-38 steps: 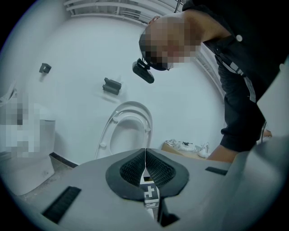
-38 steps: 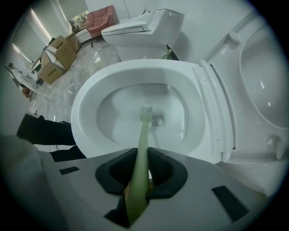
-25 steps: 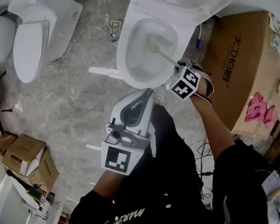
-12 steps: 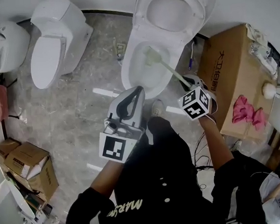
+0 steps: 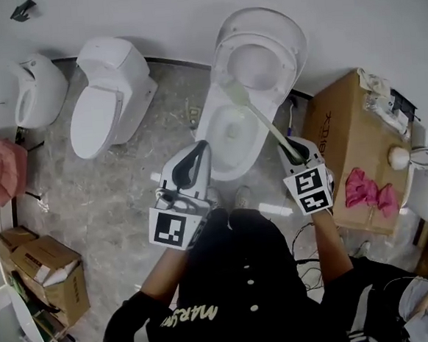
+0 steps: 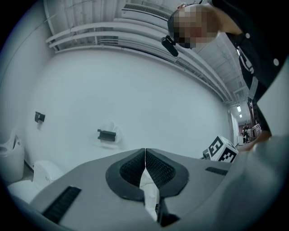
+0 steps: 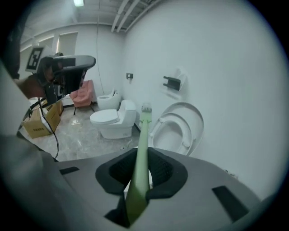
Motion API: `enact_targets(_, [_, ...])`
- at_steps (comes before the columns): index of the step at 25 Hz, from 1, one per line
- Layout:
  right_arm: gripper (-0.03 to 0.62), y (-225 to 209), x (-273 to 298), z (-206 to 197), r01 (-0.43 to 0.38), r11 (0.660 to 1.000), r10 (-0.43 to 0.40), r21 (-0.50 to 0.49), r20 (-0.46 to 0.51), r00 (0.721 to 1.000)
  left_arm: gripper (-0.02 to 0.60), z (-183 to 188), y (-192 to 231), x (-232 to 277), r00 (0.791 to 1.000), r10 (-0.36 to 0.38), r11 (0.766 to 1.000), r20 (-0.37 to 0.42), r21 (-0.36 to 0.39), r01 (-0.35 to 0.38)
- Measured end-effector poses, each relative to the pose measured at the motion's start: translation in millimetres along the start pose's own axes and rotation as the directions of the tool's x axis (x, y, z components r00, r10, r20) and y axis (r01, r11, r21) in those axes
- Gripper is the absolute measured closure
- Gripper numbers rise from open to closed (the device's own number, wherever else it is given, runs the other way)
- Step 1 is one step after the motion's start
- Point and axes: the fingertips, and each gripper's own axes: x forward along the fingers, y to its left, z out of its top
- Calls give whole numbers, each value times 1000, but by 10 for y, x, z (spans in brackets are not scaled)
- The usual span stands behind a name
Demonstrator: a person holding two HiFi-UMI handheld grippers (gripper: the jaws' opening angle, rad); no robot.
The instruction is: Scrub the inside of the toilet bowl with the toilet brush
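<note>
The white toilet (image 5: 230,139) stands by the wall with seat and lid (image 5: 260,52) raised. My right gripper (image 5: 294,153) is shut on the handle of the pale green toilet brush (image 5: 258,119). The handle slants up and left, and the brush head (image 5: 233,91) is above the back of the bowl, out of the water. In the right gripper view the brush handle (image 7: 142,144) runs out between the pads toward the open toilet (image 7: 174,128). My left gripper (image 5: 199,147) is shut and holds nothing, just left of the bowl's front; in its own view the left gripper (image 6: 145,151) faces the bare wall.
A large cardboard box (image 5: 348,137) with a pink cloth (image 5: 366,188) stands right of the toilet. A second toilet (image 5: 112,101) with its lid down and a urinal (image 5: 38,88) stand to the left. Small cardboard boxes (image 5: 48,268) sit at lower left. Cables (image 5: 307,233) lie on the floor.
The brush head has come up out of the bowl to the level of the seat hinge. My right gripper pulled back and down. The left gripper stayed shut beside the bowl.
</note>
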Motion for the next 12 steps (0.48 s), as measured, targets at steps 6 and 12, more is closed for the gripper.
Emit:
enact_targets(6, [508,-267,-543,707,126,992,-123,-4,202,972,555,469,-77,15,999,-13,1000,49,29,12])
enact_targets(12, [508,-390,-1142,1336,223,973,-225,54,414,882,555,1030,-233,-25,991,-51,996,126,83,40])
